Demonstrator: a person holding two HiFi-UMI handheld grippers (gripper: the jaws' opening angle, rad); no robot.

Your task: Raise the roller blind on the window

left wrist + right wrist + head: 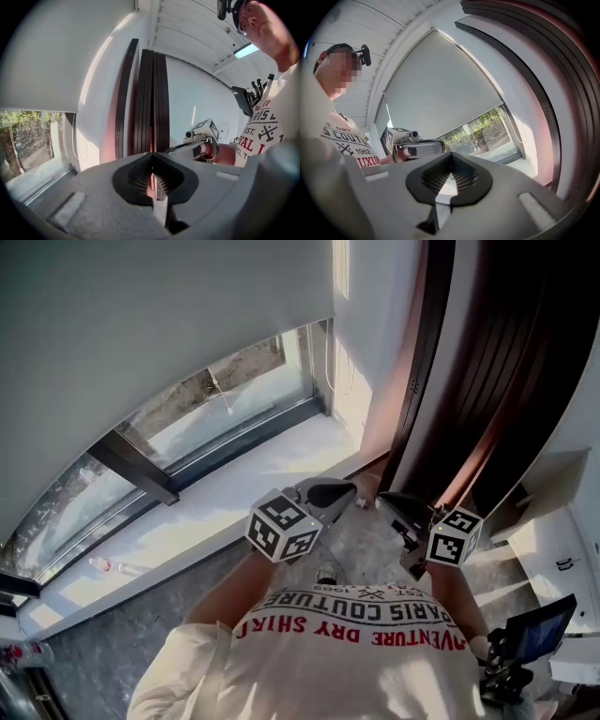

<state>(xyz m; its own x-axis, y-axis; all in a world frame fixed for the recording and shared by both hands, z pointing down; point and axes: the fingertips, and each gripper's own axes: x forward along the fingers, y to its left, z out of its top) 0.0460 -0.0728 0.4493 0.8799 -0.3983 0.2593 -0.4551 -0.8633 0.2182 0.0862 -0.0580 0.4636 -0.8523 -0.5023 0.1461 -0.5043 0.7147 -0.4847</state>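
White T-shirt [281, 671] with printed lettering (red and black)

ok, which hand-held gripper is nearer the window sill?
The left hand-held gripper, at the head view's left, beside the white window sill; the right hand-held gripper, by the dark brown vertical panels.

Roller blind [141, 324] is pale grey, shirt [328, 681] white with red lettering, slats [506, 352] dark, perhaps brown.

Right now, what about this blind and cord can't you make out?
Roller blind: its top is cut off by the head view's upper edge.
Cord: too thin in every view to trace where it ends.
Window: lower left corner hidden behind left gripper in the right gripper view.
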